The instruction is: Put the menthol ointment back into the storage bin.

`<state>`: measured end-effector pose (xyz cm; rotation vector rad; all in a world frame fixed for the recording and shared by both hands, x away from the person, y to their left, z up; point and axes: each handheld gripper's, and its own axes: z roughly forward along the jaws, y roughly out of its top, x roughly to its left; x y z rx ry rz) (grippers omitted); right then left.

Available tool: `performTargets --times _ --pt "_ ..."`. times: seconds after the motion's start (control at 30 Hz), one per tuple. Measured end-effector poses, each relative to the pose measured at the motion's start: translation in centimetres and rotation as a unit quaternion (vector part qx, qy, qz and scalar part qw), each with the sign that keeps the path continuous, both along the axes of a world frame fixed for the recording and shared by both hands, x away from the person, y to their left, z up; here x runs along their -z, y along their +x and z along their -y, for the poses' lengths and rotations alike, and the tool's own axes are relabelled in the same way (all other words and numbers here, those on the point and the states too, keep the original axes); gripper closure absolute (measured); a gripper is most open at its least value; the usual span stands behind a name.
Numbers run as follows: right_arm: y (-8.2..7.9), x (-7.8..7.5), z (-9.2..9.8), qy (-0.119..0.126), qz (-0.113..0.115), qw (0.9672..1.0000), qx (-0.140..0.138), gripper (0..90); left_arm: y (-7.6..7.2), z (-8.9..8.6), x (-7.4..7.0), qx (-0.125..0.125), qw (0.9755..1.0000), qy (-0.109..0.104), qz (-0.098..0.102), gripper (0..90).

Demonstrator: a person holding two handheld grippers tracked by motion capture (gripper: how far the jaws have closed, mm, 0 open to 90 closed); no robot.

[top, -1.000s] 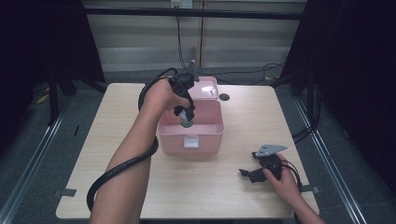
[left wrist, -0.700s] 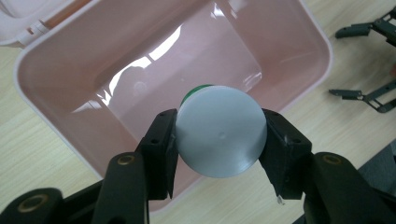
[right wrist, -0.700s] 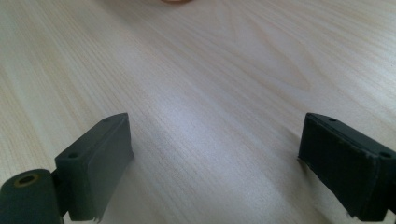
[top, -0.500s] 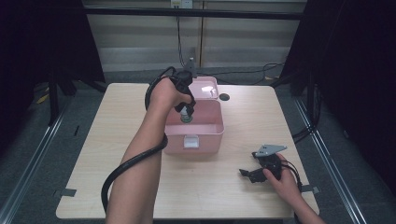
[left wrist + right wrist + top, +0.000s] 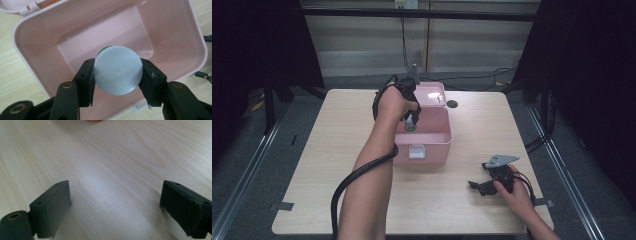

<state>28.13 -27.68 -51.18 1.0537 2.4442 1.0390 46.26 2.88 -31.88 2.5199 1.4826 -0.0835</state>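
Pale wood-grain table (image 5: 312,165), smooth and flat, open surface all round. Glossy pink plastic box (image 5: 175,30), rectangular with rounded corners, lid back. Left gripper (image 5: 117,75) above the box's hollow, pinching a round white-capped bottle (image 5: 117,73), long axis straight down. Right gripper (image 5: 115,202) spread wide, low over bare wood.

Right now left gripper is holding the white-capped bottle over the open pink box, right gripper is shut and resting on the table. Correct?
One thing is off: the right gripper is open, not shut. The right gripper view shows its jaws wide apart with bare wooden table between them. The rest stands: the left gripper clamps the white-capped bottle over the open pink box.
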Motion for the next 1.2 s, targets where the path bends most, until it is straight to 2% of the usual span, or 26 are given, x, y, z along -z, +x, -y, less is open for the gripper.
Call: performTargets --times 0.43,0.6,0.77,1.2 --pt "0.0 0.0 0.0 0.001 -0.001 1.0 0.001 8.9 1.2 -0.3 2.0 -0.043 0.999 -0.009 -0.009 50.3" --pt "0.0 0.0 0.0 0.0 -0.001 1.0 0.001 8.9 1.5 -0.4 2.6 -0.044 0.999 -0.005 -0.012 50.3" --pt "0.0 0.0 0.0 0.0 0.0 1.0 0.001 8.9 1.9 -0.3 3.3 -0.057 0.9984 -0.003 -0.003 50.3" --pt "0.0 0.0 0.0 0.0 0.0 1.0 0.0 9.0 2.4 0.0 4.5 -0.059 0.9982 0.004 -0.003 50.3"
